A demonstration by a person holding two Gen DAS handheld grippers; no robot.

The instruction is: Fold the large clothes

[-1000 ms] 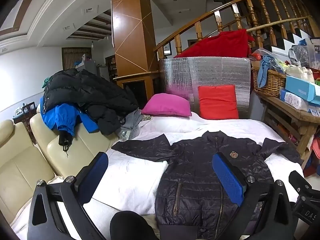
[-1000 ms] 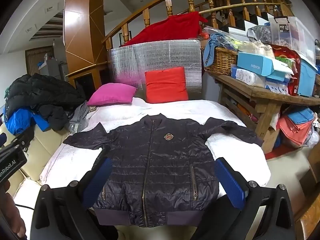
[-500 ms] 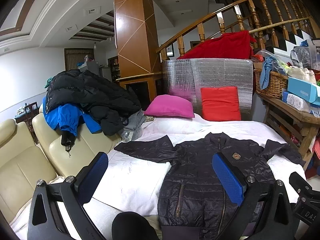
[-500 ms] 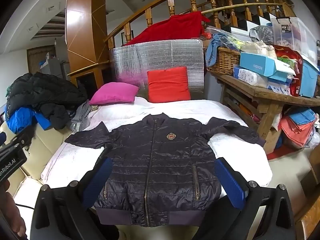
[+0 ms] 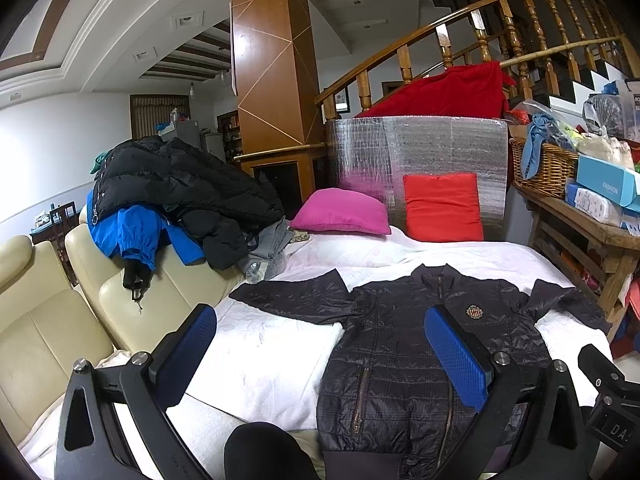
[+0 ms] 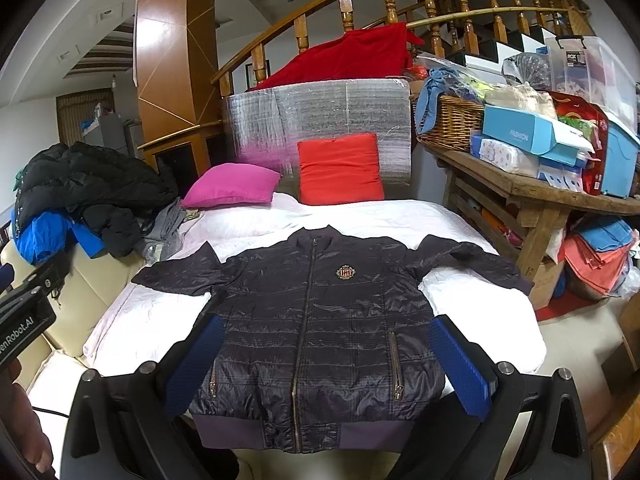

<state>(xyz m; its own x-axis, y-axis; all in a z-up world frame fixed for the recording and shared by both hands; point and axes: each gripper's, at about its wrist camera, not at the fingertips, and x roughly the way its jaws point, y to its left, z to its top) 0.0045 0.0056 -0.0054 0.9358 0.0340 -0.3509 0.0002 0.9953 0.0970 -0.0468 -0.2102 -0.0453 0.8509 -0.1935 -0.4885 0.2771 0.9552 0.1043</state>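
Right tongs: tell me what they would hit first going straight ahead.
Probably the dark quilted zip-front jacket spread flat on the white bed cover; the open right tongs frame its lower body, though depth is unclear.

Black left tool (image 5: 320, 354), blue textured pads (image 5: 456, 356), silver screws

A light blue box (image 6: 524, 132) on the wooden tabletop (image 6: 532, 188) is showing the word "FASHION" on its side; in the left wrist view the same box (image 5: 608, 182) is carrying that word more faintly. A clear storage bin (image 6: 592, 68) behind it is bearing a black label reading "ROX". The left tool (image 6: 24, 324) is displaying "enRobot.AI" in white, cut off at the frame edge. The right tool (image 5: 612, 420) is showing "DA", the rest cut off
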